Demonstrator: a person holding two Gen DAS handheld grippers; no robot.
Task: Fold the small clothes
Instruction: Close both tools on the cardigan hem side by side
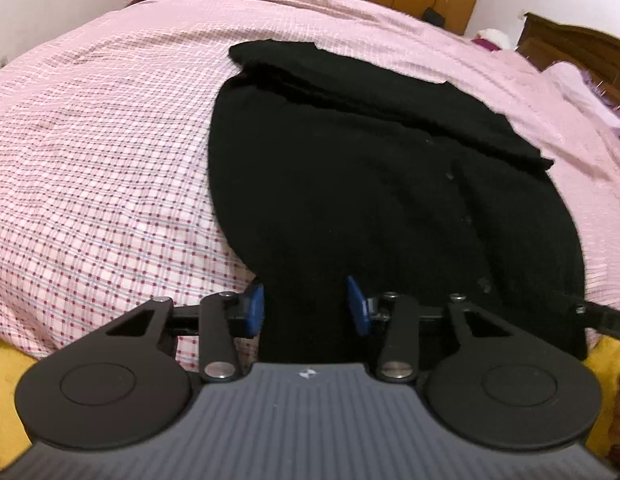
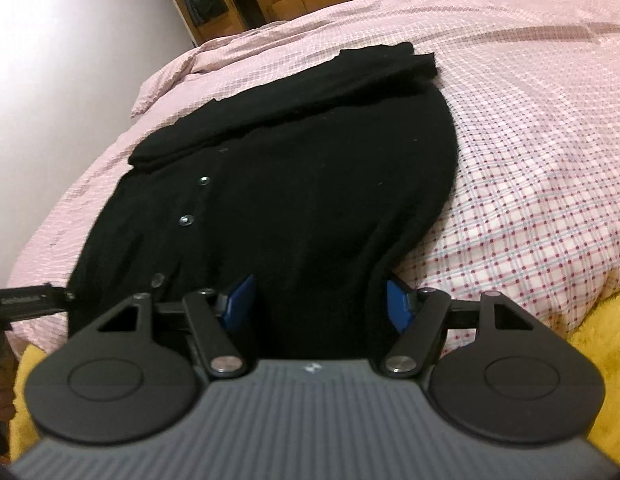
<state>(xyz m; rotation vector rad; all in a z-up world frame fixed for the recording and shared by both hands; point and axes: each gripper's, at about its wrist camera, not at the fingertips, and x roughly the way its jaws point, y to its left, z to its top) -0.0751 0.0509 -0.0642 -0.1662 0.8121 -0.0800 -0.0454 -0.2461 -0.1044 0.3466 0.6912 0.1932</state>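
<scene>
Claws, the left claw (image 1: 305, 308) and right claw (image 2: 322, 304), both unclenched, straddled the black cardigan's (image 1: 350, 200) six-o'clock hem on the bed (image 1: 89, 160), seemingly ready to pinch and fold it toward twelve.

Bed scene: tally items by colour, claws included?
Black: 1 cardigan
Pink checked: 1 bed cover
Yellow: 1 blanket
Black with blue pads: 2 claws, left claw and right claw
Total: 5
</scene>
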